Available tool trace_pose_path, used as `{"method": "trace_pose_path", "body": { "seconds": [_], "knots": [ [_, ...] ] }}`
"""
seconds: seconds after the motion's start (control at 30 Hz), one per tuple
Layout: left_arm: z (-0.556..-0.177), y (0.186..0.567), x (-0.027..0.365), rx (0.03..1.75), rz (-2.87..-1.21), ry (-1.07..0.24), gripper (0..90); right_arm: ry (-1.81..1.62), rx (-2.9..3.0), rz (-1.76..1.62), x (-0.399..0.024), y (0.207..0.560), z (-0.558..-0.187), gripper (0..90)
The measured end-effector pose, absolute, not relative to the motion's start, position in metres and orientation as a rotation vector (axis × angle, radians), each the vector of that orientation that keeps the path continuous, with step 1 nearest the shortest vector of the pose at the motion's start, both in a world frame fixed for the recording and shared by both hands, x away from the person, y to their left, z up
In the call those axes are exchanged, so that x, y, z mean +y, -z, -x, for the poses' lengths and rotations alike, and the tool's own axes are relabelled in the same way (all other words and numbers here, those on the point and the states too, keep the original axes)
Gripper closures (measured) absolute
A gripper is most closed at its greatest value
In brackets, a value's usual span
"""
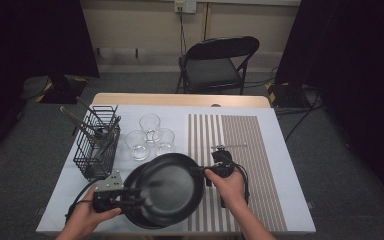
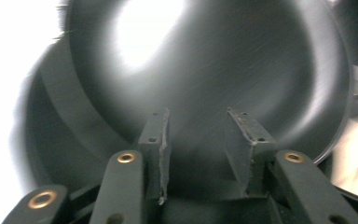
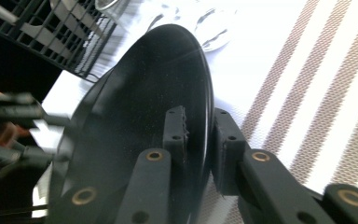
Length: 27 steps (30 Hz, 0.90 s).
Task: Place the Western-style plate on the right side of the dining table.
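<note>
Separating stacked plates | upper black plate (image 1: 172, 187) rim clamped by right claw (image 3: 198, 128) | lower plate (image 1: 135, 212) steadied, left claw (image 2: 198, 140) grip indiscernible

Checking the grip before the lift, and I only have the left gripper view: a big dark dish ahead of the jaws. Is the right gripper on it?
Observer: Yes. The right gripper is shut on the rim of the black plate, at the plate's right edge in the high view.
Operator: Anything standing beyond the plate that I could hit?
Observer: Three clear glasses stand in a cluster on the table just behind it.
</note>
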<state>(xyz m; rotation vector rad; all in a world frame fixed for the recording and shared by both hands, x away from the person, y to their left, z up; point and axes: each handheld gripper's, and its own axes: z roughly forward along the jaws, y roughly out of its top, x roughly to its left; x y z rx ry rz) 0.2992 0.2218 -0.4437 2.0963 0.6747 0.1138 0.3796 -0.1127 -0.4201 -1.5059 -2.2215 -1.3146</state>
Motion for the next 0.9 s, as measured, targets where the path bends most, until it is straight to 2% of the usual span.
{"method": "trace_pose_path", "body": {
  "seconds": [0.07,0.13,0.23,0.33,0.43,0.5,0.57,0.63,0.7,0.9],
  "knots": [
    [-0.295,0.447,0.203,0.590,-2.182,-0.172,59.5,1.309,-2.217,1.494,-0.109,0.421,-0.379,79.7],
    [-0.295,0.442,0.193,0.564,-2.187,-0.155,58.0,1.292,-2.224,1.492,-0.098,0.419,-0.376,82.1],
    [-0.295,0.441,0.193,0.575,-2.181,-0.164,57.2,1.302,-2.238,1.516,-0.096,0.416,-0.377,83.5],
    [-0.297,0.442,0.201,0.608,-2.167,-0.198,51.8,1.325,-2.218,1.506,-0.095,0.418,-0.381,84.3],
    [-0.299,0.439,0.205,0.624,-2.158,-0.238,39.9,1.328,-2.201,1.512,-0.095,0.417,-0.382,84.7],
    [-0.299,0.437,0.206,0.628,-2.165,-0.259,37.6,1.330,-2.187,1.518,-0.095,0.417,-0.383,84.8],
    [-0.299,0.436,0.206,0.637,-2.156,-0.277,27.8,1.338,-2.168,1.522,-0.097,0.418,-0.385,85.0],
    [-0.299,0.436,0.206,0.646,-2.150,-0.287,22.1,1.337,-2.160,1.531,-0.097,0.418,-0.386,85.0],
    [-0.299,0.435,0.207,0.651,-2.151,-0.301,19.8,1.338,-2.164,1.526,-0.098,0.418,-0.387,85.0],
    [-0.299,0.439,0.209,0.657,-2.168,-0.284,21.0,1.347,-2.156,1.559,-0.107,0.417,-0.391,85.0]
  ]
}}
